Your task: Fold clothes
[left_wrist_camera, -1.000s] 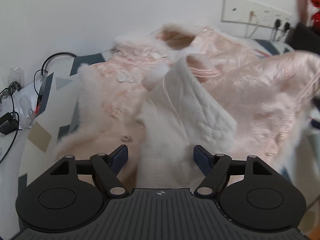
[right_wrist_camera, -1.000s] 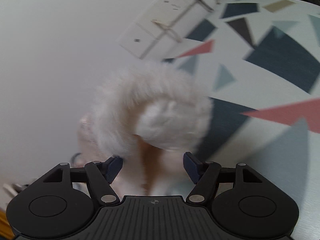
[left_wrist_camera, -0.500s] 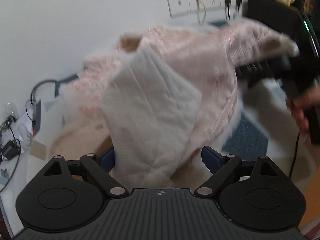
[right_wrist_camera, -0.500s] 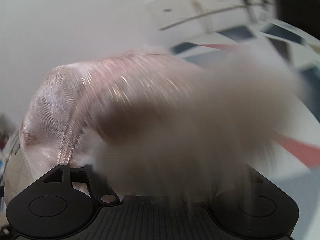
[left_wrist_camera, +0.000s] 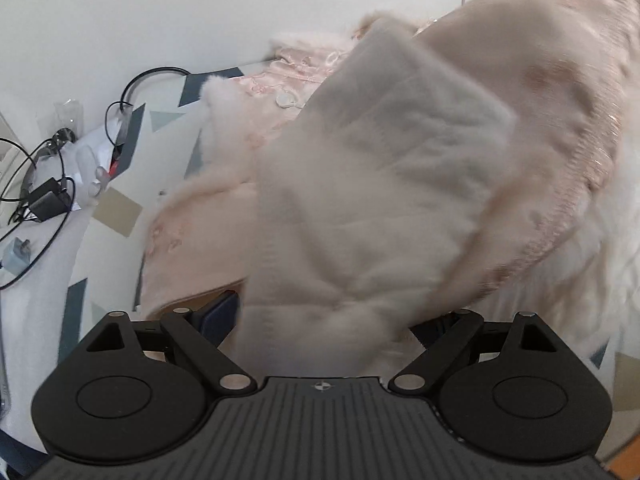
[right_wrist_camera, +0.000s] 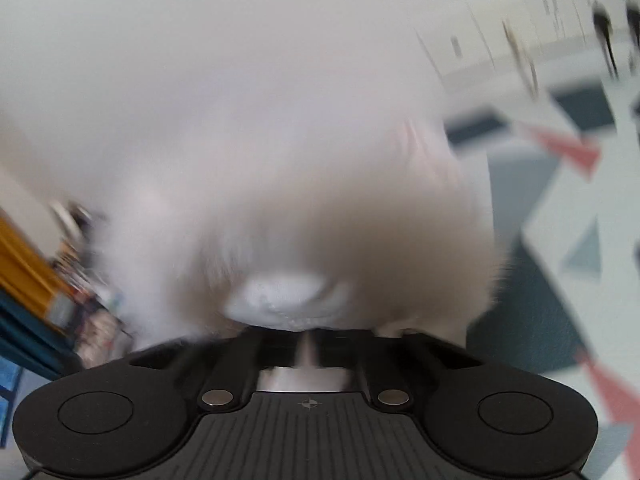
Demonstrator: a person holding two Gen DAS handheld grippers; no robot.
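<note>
The left gripper (left_wrist_camera: 320, 320) has its fingers spread wide, the pink coat (left_wrist_camera: 400, 184) draped between and beyond them. The right gripper (right_wrist_camera: 306, 336) is pinched together on the coat's fur trim (right_wrist_camera: 288, 240).

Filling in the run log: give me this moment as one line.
task: fold clothes | left gripper: open, around white lining of pink coat | right gripper: shut on coat's fur | right view blurred

**Clutter along the patterned table**

At the left edge of the geometric-print tablecloth (left_wrist_camera: 120, 208), black cables (left_wrist_camera: 148, 76) loop beside a small black adapter (left_wrist_camera: 48, 202). A white socket strip (right_wrist_camera: 560, 36) runs along the wall (left_wrist_camera: 160, 12) behind the far edge.
</note>
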